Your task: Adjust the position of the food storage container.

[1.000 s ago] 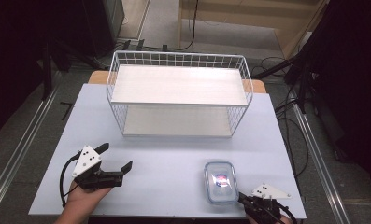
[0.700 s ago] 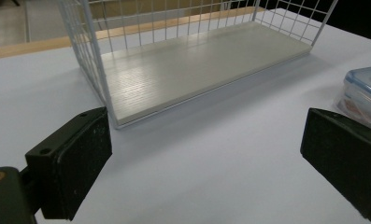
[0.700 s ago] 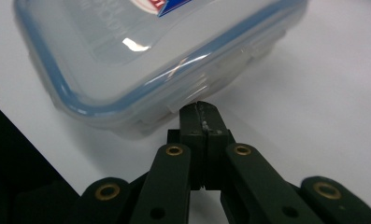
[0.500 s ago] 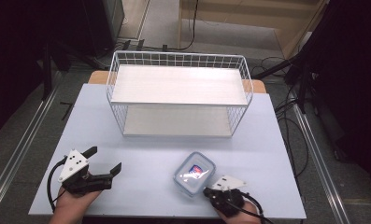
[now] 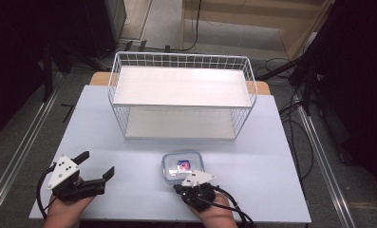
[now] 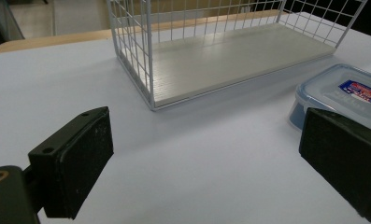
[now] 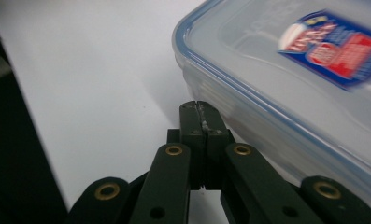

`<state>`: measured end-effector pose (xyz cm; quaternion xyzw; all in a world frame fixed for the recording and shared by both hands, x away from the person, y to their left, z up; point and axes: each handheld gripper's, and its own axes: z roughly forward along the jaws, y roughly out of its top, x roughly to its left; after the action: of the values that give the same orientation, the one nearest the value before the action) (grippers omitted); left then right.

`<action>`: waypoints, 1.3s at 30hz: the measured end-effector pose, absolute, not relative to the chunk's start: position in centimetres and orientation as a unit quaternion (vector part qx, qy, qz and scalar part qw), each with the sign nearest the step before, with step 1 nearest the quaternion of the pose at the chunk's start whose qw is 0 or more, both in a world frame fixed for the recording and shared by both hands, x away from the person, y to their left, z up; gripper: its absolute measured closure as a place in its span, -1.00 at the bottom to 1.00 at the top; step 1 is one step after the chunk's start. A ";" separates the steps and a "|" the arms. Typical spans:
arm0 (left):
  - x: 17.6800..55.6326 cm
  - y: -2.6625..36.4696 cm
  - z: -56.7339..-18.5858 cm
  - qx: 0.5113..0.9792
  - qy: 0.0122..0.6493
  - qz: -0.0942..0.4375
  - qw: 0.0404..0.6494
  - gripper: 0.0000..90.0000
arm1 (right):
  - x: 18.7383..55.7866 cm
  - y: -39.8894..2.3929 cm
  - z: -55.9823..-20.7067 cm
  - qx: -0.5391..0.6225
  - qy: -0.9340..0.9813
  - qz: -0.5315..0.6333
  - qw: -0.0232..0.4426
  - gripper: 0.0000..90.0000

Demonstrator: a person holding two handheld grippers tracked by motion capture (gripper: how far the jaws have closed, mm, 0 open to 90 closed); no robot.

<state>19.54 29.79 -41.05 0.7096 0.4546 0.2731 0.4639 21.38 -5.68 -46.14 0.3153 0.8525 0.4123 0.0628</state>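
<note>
A clear lidded container [image 5: 183, 166] with a blue seal and a red-blue label rests on the white table [image 5: 271, 156], in front of the wire rack. My right gripper [image 5: 177, 187] is shut with nothing between its jaws. In the right gripper view its closed tips [image 7: 202, 112] sit right against the container's [image 7: 286, 70] side wall near a corner. My left gripper [image 5: 97, 164] is open and empty at the near left. In the left gripper view its jaws frame bare table [image 6: 206, 154], with the container [image 6: 342, 93] behind the right jaw.
A white two-level wire rack [image 5: 181, 57] with pale shelf boards stands at the back middle of the table; its lower shelf [image 6: 239, 60] faces me. The table's near edge runs just below both hands. Cables lie on the floor to the right.
The right gripper has swept left along the near edge, and the container has slid left and slightly away with it. The left gripper has drifted a little left and toward me.
</note>
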 end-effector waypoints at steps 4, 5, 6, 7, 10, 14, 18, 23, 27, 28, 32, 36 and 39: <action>19.7 29.7 -41.1 0.710 0.454 0.272 0.465 -0.93 | 21.2 -8.9 -44.4 0.340 0.825 0.443 0.084 1.00; 19.7 29.6 -41.1 0.710 0.453 0.272 0.466 -0.93 | 21.3 -9.9 -44.1 0.351 0.817 0.447 0.095 1.00; 19.7 29.5 -41.1 0.711 0.451 0.272 0.466 -0.93 | 21.6 -11.0 -43.9 0.365 0.808 0.449 0.111 1.00; 19.8 29.4 -41.1 0.712 0.451 0.271 0.466 -0.93 | 22.0 -12.1 -43.9 0.382 0.798 0.450 0.123 1.00; 19.9 28.9 -41.2 0.718 0.446 0.268 0.462 -0.93 | 23.5 -14.2 -44.7 0.427 0.776 0.436 0.156 1.00; 20.2 28.4 -41.4 0.720 0.444 0.263 0.465 -0.93 | 24.5 -13.6 -46.2 0.434 0.788 0.411 0.148 1.00; 20.2 28.3 -41.4 0.721 0.444 0.262 0.463 -0.93 | 23.9 -12.2 -46.3 0.412 0.802 0.410 0.138 1.00; 20.2 28.3 -41.5 0.724 0.444 0.255 0.463 -0.93 | 23.0 -11.0 -46.0 0.390 0.814 0.412 0.128 1.00; 20.2 28.2 -41.6 0.725 0.443 0.249 0.465 -0.92 | 23.4 -11.6 -45.7 0.404 0.802 0.420 0.129 1.00; 20.2 28.1 -41.6 0.725 0.444 0.246 0.466 -0.92 | 23.5 -11.9 -45.7 0.406 0.799 0.424 0.128 1.00; 20.4 27.9 -42.0 0.724 0.449 0.231 0.471 -0.91 | 24.0 -13.2 -45.2 0.431 0.775 0.448 0.114 0.91; 20.9 27.6 -42.4 0.729 0.448 0.223 0.468 -0.91 | 24.5 -13.6 -45.0 0.446 0.758 0.464 0.100 0.70; 21.0 27.3 -42.5 0.733 0.445 0.223 0.464 -0.91 | 24.6 -13.7 -44.9 0.451 0.753 0.470 0.097 0.60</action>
<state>20.97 27.28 -42.49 0.7326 0.4450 0.2231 0.4642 24.56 -13.66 -44.92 0.4507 0.7530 0.4695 0.0969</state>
